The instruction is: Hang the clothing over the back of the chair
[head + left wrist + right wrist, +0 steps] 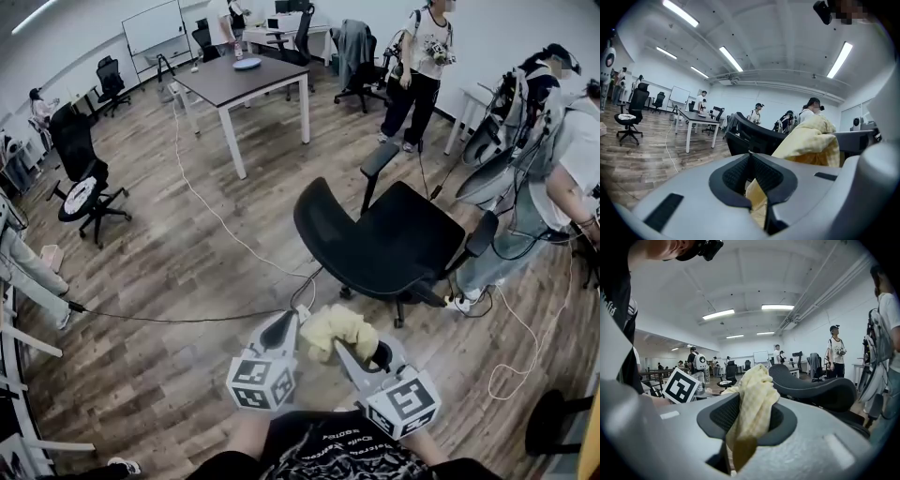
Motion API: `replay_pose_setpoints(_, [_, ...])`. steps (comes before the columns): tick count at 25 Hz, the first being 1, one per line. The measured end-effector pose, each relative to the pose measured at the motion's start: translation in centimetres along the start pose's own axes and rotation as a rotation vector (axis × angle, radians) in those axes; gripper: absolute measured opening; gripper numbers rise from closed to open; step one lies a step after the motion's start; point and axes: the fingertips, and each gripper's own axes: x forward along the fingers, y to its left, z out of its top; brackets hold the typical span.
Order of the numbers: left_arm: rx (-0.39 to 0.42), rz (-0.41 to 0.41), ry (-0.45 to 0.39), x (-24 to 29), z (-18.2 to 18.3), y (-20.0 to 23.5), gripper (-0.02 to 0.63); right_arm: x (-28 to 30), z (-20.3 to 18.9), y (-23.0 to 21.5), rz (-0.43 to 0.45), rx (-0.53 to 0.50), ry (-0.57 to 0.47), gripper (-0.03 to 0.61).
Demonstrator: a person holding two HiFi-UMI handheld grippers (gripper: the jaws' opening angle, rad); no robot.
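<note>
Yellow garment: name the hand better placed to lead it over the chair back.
Probably left: the left tongs sit nearer the chair back, which lies straight ahead in their view; the right tongs sit farther off. Both clamp the yellow garment.

Floor is brown wood-plank laminate [187,375]. Centre: black mesh-back office chair on a star base [394,239] stands on it, backrest on its near-left side. Far, left of centre: dark-topped rectangular table with white legs [246,82], with a flat blue round disc [247,64] on its top. Left: second black swivel chair [80,159] on castors. A thin white cable [202,199] runs over the boards from under the table towards the centre chair's base. A thin black cable [169,318] comes in from the left towards the same spot. Near right: loose white cable loop [536,349] on the boards.
</note>
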Motion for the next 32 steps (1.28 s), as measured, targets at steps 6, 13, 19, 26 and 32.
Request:
replay_pose_setpoints(6, [0.005, -0.078, -0.015, 1.6, 2.4, 3.3, 0.026, 1.8, 3.1, 1.5, 0.01, -0.037, -0.049, 0.107])
replay_pose_setpoints(13, [0.084, -0.222, -0.015, 2.6, 5.8, 4.5, 0.026, 4.3, 6.4, 1.9, -0.009, -0.044, -0.083, 0.107])
replay_pose_setpoints(19, [0.163, -0.359, -0.026, 2.8, 9.5, 4.6, 0.026, 5.9, 10.1, 2.4, -0.088, -0.063, -0.134, 0.107])
replay_pose_setpoints(26, [0.224, -0.565, -0.07, 4.0, 15.4, 2.6, 0.026, 6.7, 14.7, 1.6, -0.178, -0.079, -0.169, 0.107])
replay_pose_setpoints(32, [0.199, -0.609, -0.111, 4.0, 18.6, 1.3, 0.026, 6.7, 18.1, 1.2, -0.22, -0.1, -0.194, 0.107])
